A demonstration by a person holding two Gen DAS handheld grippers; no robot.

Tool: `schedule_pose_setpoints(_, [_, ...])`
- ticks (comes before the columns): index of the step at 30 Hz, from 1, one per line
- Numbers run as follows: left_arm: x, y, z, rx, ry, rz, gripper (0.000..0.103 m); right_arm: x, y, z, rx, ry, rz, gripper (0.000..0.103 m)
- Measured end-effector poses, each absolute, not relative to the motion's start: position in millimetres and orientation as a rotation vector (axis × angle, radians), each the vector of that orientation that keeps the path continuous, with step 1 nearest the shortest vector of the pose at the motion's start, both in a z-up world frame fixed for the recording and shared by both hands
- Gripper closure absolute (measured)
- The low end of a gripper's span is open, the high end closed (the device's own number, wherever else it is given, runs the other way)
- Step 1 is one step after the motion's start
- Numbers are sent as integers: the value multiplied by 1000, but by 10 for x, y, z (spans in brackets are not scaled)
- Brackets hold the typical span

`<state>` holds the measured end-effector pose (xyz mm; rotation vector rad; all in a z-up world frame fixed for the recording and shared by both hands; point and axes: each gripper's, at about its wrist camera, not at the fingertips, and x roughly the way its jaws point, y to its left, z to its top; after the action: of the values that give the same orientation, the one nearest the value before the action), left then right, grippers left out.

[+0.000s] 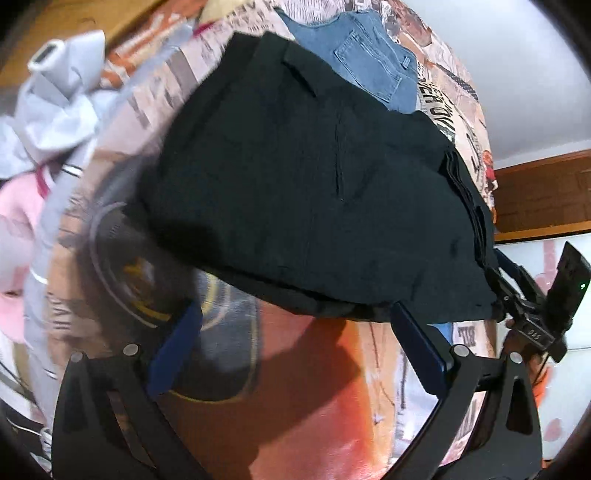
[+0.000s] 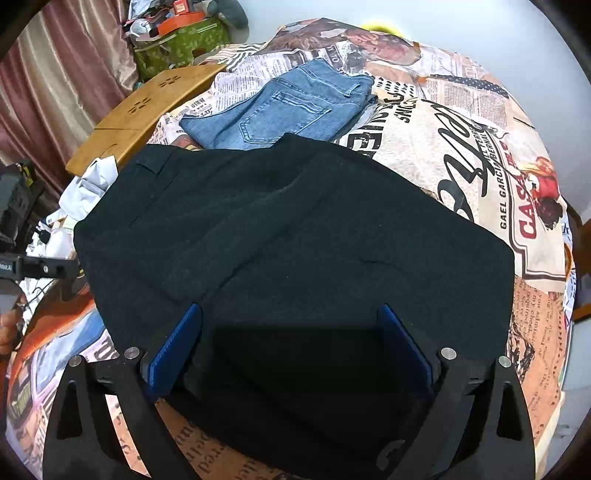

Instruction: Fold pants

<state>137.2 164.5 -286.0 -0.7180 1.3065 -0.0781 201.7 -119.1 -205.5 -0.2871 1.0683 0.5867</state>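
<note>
Right tool (image 2: 290,347): jaws apart above black pants (image 2: 288,236) | Left tool (image 1: 295,332): jaws apart, at near edge | Pants: folded on printed bed cover (image 2: 480,155), near jeans (image 2: 280,110) | Handling: soft, limp; likely best gripped at layered edges.

A newspaper-print bedspread (image 2: 461,122) covers the surface. Behind it stand a pale wall (image 2: 480,33), pinkish curtains (image 2: 55,74), a wooden board (image 2: 147,107), and perhaps a green patterned bag (image 2: 181,46).
</note>
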Motion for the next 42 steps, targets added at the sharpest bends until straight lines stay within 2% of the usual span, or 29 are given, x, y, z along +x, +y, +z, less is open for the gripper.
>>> schedule_pose_setpoints(7, [1604,1719,-2971,-844,1267,-140,0,2033,-1179,-2076,-293,1074,605,4])
schedule_pose_setpoints(9, [1686,1804,-3001,-862,1237,-93,8,2033,-1167,-2082,-297,1072,605,3])
schedule_pose_setpoints(11, [1758,1862,-3009,-854,1222,-29,30,2032,-1164,-2088,-296,1074,608,3])
schedule_pose_setpoints(12, [1796,1874,-3001,-835,1216,1,36,2034,-1164,-2092,-295,1074,610,3])
schedule_pose_setpoints(14, [1858,1863,-2972,-776,1210,65,60,2034,-1171,-2094,-295,1073,612,3])
schedule_pose_setpoints(17, [1916,1793,-2885,-691,1178,120,74,2032,-1182,-2094,-287,1071,615,3])
schedule_pose_setpoints(20, [1887,1714,-2727,-581,1148,180,81,2030,-1188,-2089,-278,1076,611,3])
schedule_pose_setpoints(25, [1752,1493,-2188,-323,1004,229,82,1969,-1273,-1982,-244,1102,624,5])
schedule_pose_setpoints(34, [1772,1355,-1263,-238,754,269,84,1888,-2004,-1658,-87,1006,503,5])
schedule_pose_setpoints(42, [1945,563,-725,-73,641,145,86,1998,-2483,-2052,32,1130,411,5])
